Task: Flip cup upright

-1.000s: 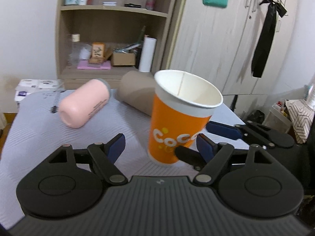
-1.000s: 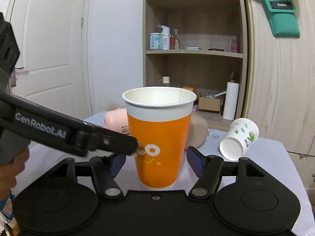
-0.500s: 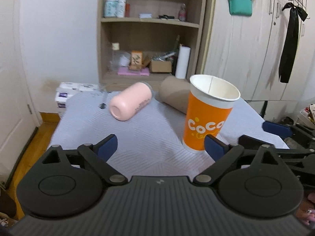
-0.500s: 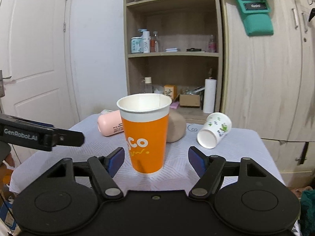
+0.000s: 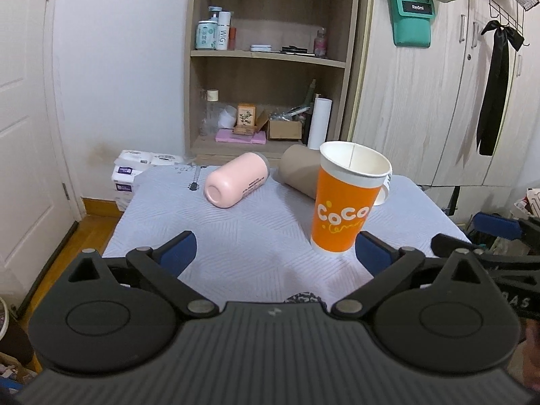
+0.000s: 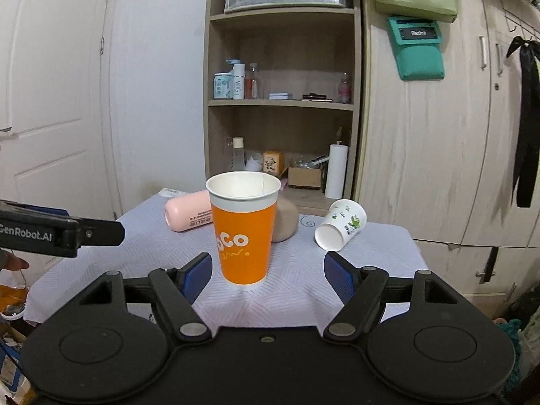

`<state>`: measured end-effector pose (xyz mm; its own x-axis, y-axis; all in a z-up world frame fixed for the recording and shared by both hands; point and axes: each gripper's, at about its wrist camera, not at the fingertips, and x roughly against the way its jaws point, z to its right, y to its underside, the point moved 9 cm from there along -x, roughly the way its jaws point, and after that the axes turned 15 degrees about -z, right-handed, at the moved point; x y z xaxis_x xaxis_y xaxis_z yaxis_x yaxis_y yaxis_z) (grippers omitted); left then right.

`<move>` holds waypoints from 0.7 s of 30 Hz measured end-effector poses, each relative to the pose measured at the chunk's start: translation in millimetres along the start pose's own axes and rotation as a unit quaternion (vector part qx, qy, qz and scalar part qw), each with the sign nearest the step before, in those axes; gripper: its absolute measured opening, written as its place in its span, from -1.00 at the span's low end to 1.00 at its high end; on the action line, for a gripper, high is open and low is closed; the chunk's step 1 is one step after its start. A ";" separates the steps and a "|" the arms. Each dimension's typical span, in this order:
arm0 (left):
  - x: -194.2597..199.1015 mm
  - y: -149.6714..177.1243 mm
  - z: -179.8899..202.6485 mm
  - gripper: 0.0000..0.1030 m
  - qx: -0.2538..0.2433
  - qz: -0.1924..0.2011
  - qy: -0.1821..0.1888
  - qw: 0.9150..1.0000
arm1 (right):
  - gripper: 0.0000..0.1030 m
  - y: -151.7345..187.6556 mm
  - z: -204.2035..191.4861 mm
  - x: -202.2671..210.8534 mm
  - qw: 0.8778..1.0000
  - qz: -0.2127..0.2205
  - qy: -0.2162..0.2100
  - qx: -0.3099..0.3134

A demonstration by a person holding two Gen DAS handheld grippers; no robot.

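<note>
An orange paper cup (image 5: pixel 344 202) with "CoCo" on it stands upright on the table; it also shows in the right wrist view (image 6: pixel 244 233). My left gripper (image 5: pixel 275 253) is open and empty, back from the cup, which is ahead to its right. My right gripper (image 6: pixel 268 271) is open and empty, with the cup just ahead between its fingers but not touched. The right gripper's fingers (image 5: pixel 496 229) show at the right edge of the left wrist view. The left gripper's arm (image 6: pixel 60 233) shows at the left of the right wrist view.
A pink cup (image 5: pixel 236 179) lies on its side at the back of the table (image 5: pixel 253 236). A brown cup (image 5: pixel 298 170) lies behind the orange one. A white printed cup (image 6: pixel 341 224) lies on its side at the back right. A shelf unit (image 6: pixel 280 108) stands behind.
Both grippers have drawn back from the orange cup, which stands free on the table. Both stay open.
</note>
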<state>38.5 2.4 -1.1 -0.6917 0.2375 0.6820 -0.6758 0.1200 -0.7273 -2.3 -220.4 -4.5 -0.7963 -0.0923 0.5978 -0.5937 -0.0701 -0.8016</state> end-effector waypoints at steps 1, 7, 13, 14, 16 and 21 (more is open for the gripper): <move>1.9 1.6 1.0 0.98 -0.002 0.000 -0.001 1.000 | 0.51 1.0 0.4 2.8 1.000 0.000 0.002 -0.002; 11.0 8.1 4.5 1.00 -0.009 0.007 -0.003 1.000 | 1.00 1.3 5.4 15.5 1.000 0.011 0.014 -0.022; 12.4 7.6 5.8 1.00 -0.012 0.007 -0.010 1.000 | 1.00 2.5 6.4 21.2 0.999 0.009 0.025 -0.036; 12.5 7.8 5.6 1.00 -0.012 0.007 -0.010 1.000 | 1.00 3.1 6.4 21.1 0.999 0.006 0.031 -0.036; 12.8 8.5 4.8 1.00 -0.008 0.006 -0.010 1.000 | 1.00 4.4 5.8 21.1 0.999 0.003 0.041 -0.031; 10.8 11.1 1.8 1.00 -0.009 -0.003 -0.026 1.000 | 1.00 5.7 6.8 22.8 0.998 -0.003 0.046 -0.033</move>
<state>23.0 4.6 -1.6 -0.7011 0.1856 0.6885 -0.6749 0.1390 -0.7247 -23.1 -229.6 4.6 -0.7982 -0.0009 0.6024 -0.6024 -0.0049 -0.7982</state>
